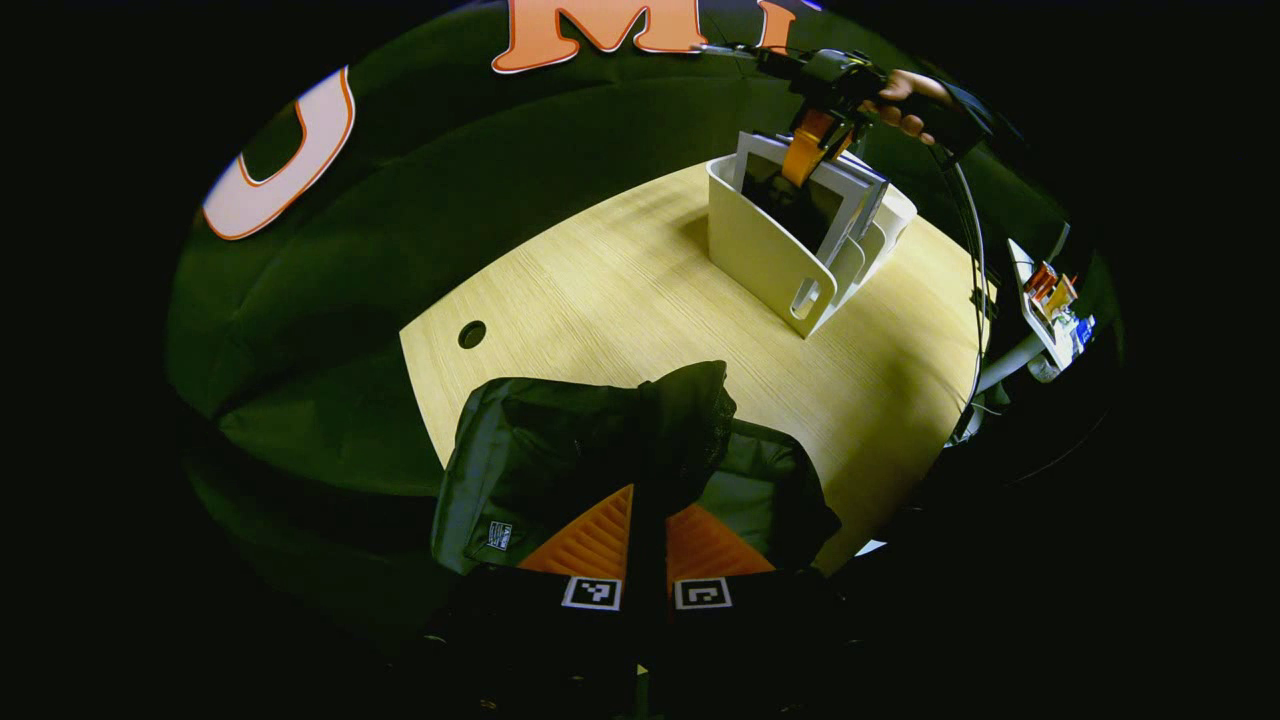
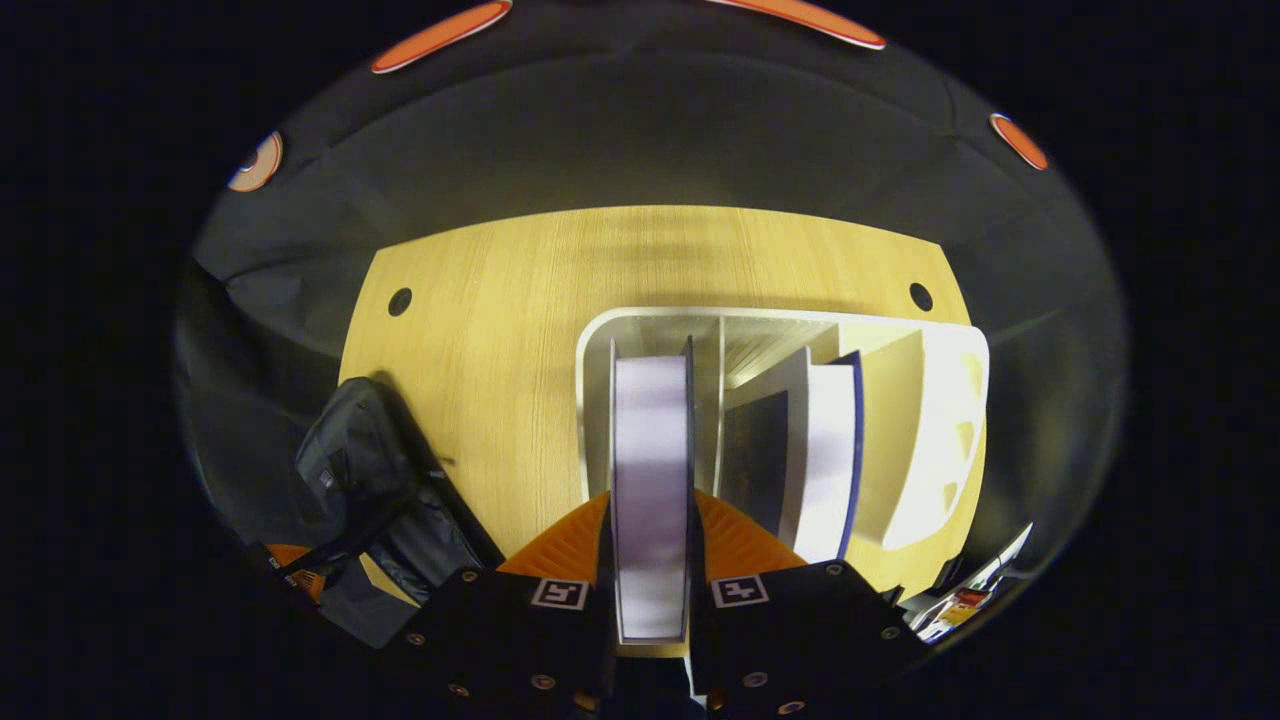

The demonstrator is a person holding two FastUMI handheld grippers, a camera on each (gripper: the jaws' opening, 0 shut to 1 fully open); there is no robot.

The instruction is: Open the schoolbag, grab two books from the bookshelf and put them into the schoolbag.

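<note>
The black schoolbag (image 1: 540, 440) lies at the near edge of the wooden table (image 1: 620, 290). My left gripper (image 1: 648, 505) is shut on a raised fold of its fabric. The white bookshelf (image 1: 760, 255) stands at the far right of the table. My right gripper (image 1: 812, 150), held by a hand (image 1: 905, 100), reaches into it from above. In the right gripper view, the right gripper (image 2: 652, 505) is shut on an upright book (image 2: 650, 420) in the left slot of the bookshelf (image 2: 930, 420). A second book (image 2: 825, 450) leans in the neighbouring slot. The schoolbag (image 2: 380, 490) shows at lower left.
Round cable holes (image 1: 471, 334) (image 2: 920, 296) sit near the table's corners. Off the right edge of the table stands a small white shelf (image 1: 1045, 300) with colourful items. Bare tabletop separates the bag from the bookshelf.
</note>
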